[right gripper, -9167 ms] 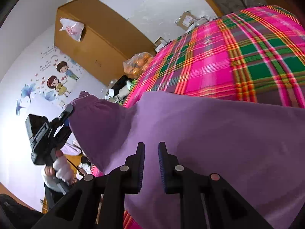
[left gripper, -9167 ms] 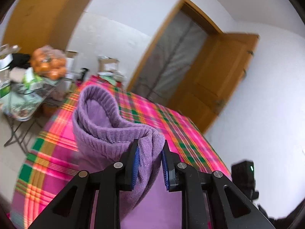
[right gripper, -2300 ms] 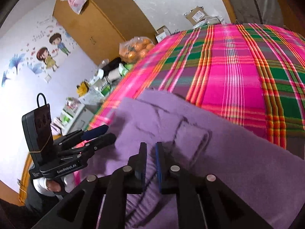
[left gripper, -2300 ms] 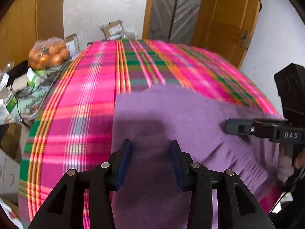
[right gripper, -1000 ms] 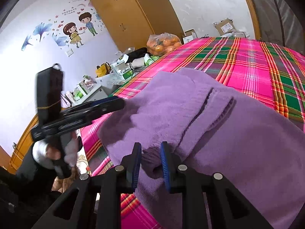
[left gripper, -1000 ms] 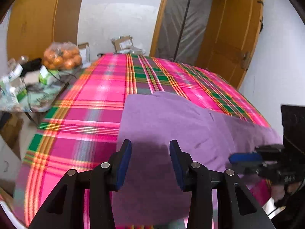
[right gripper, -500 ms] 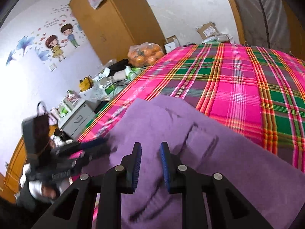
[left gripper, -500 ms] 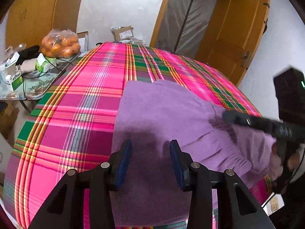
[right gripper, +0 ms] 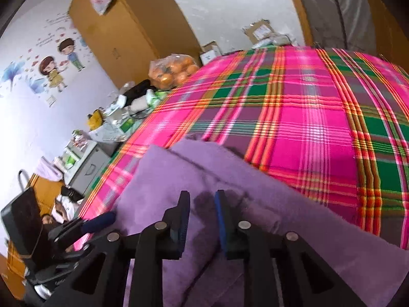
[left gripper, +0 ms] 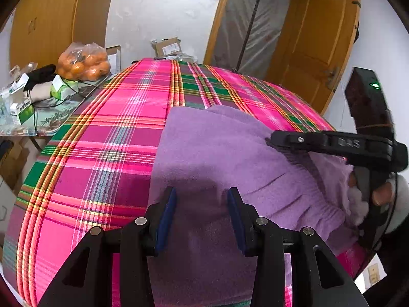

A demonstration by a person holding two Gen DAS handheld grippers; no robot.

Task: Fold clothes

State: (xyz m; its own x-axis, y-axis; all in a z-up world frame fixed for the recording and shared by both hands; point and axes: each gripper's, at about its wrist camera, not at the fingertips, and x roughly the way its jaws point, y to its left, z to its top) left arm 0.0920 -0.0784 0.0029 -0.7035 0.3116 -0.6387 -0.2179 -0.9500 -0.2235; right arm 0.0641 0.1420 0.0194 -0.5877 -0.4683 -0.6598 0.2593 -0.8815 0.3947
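Observation:
A purple fleece garment lies spread over the near part of the pink and green plaid bed cover. My left gripper hovers above its near edge, open, with nothing between the blue pads. From the right, a hand holds my right gripper low over a gathered, ribbed part of the garment. In the right wrist view the right gripper stands over a fold of the purple garment, with a narrow gap and no cloth pinched. The left gripper shows at the lower left.
A bag of oranges and small boxes sit on a cluttered side table left of the bed. Cardboard boxes lie past the far end. A wooden door stands open at the right and a wardrobe at the left.
The right gripper has swung across the garment and now reaches further in over it, with its view rolled. The left gripper has stayed where it was, still open.

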